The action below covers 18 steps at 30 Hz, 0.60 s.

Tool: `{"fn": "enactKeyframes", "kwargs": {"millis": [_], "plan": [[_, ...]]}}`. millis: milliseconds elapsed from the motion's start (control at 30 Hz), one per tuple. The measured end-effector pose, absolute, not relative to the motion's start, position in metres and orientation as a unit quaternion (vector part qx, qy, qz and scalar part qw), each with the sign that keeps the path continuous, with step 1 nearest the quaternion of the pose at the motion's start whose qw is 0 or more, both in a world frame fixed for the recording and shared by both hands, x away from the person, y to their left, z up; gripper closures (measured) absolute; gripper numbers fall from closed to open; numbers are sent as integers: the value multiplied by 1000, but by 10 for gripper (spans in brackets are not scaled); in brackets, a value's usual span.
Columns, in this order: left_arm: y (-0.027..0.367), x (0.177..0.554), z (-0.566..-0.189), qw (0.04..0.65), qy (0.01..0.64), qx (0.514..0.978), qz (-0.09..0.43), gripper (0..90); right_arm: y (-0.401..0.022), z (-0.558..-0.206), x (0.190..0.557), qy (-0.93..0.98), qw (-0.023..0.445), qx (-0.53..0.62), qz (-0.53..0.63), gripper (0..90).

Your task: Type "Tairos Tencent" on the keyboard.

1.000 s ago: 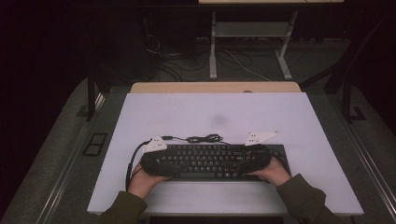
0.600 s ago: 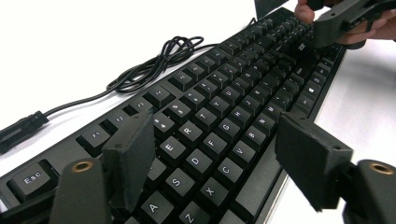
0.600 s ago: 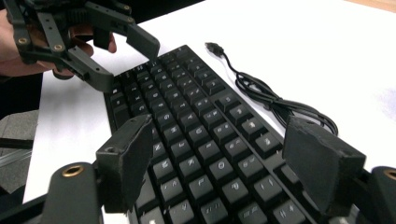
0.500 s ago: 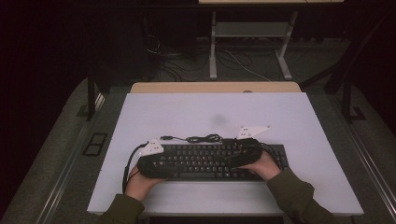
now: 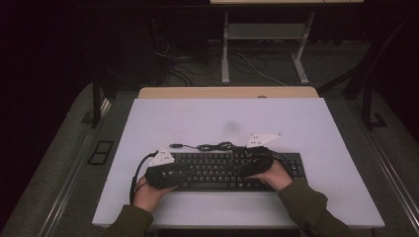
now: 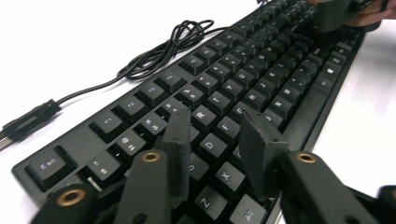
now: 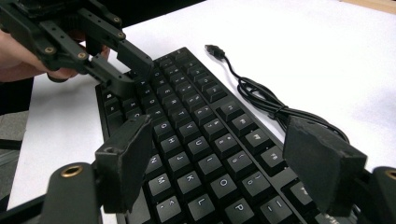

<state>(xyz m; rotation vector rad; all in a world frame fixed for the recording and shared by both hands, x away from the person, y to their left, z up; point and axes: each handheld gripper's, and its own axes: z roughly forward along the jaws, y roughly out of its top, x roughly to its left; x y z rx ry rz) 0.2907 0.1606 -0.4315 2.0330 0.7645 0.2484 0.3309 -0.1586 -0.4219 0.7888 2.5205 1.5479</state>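
- The flat black plastic keyboard (image 5: 225,170) lies at the near middle of the white rectangular table (image 5: 296,118), its thin black cable (image 5: 210,146) bunched just behind it.
- Your left gripper (image 6: 215,140) hovers over the letter keys at the keyboard's left end; its jaws have just been closing, stand partly apart, and nothing sits between them.
- Your right gripper (image 7: 219,163) hangs over the right half, jaws spread wide, gripping nothing.

Left tongs (image 6: 217,140) over keyboard (image 6: 261,70)
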Motion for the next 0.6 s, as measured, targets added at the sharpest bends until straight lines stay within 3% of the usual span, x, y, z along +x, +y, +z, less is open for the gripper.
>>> {"fn": "enactKeyframes", "kwargs": {"millis": [367, 600], "plan": [[171, 294, -432, 446, 325, 828, 105, 854, -159, -426, 330, 825, 39, 258, 501, 233], [174, 295, -432, 436, 331, 830, 104, 889, -158, -427, 330, 826, 39, 258, 499, 232]]}}
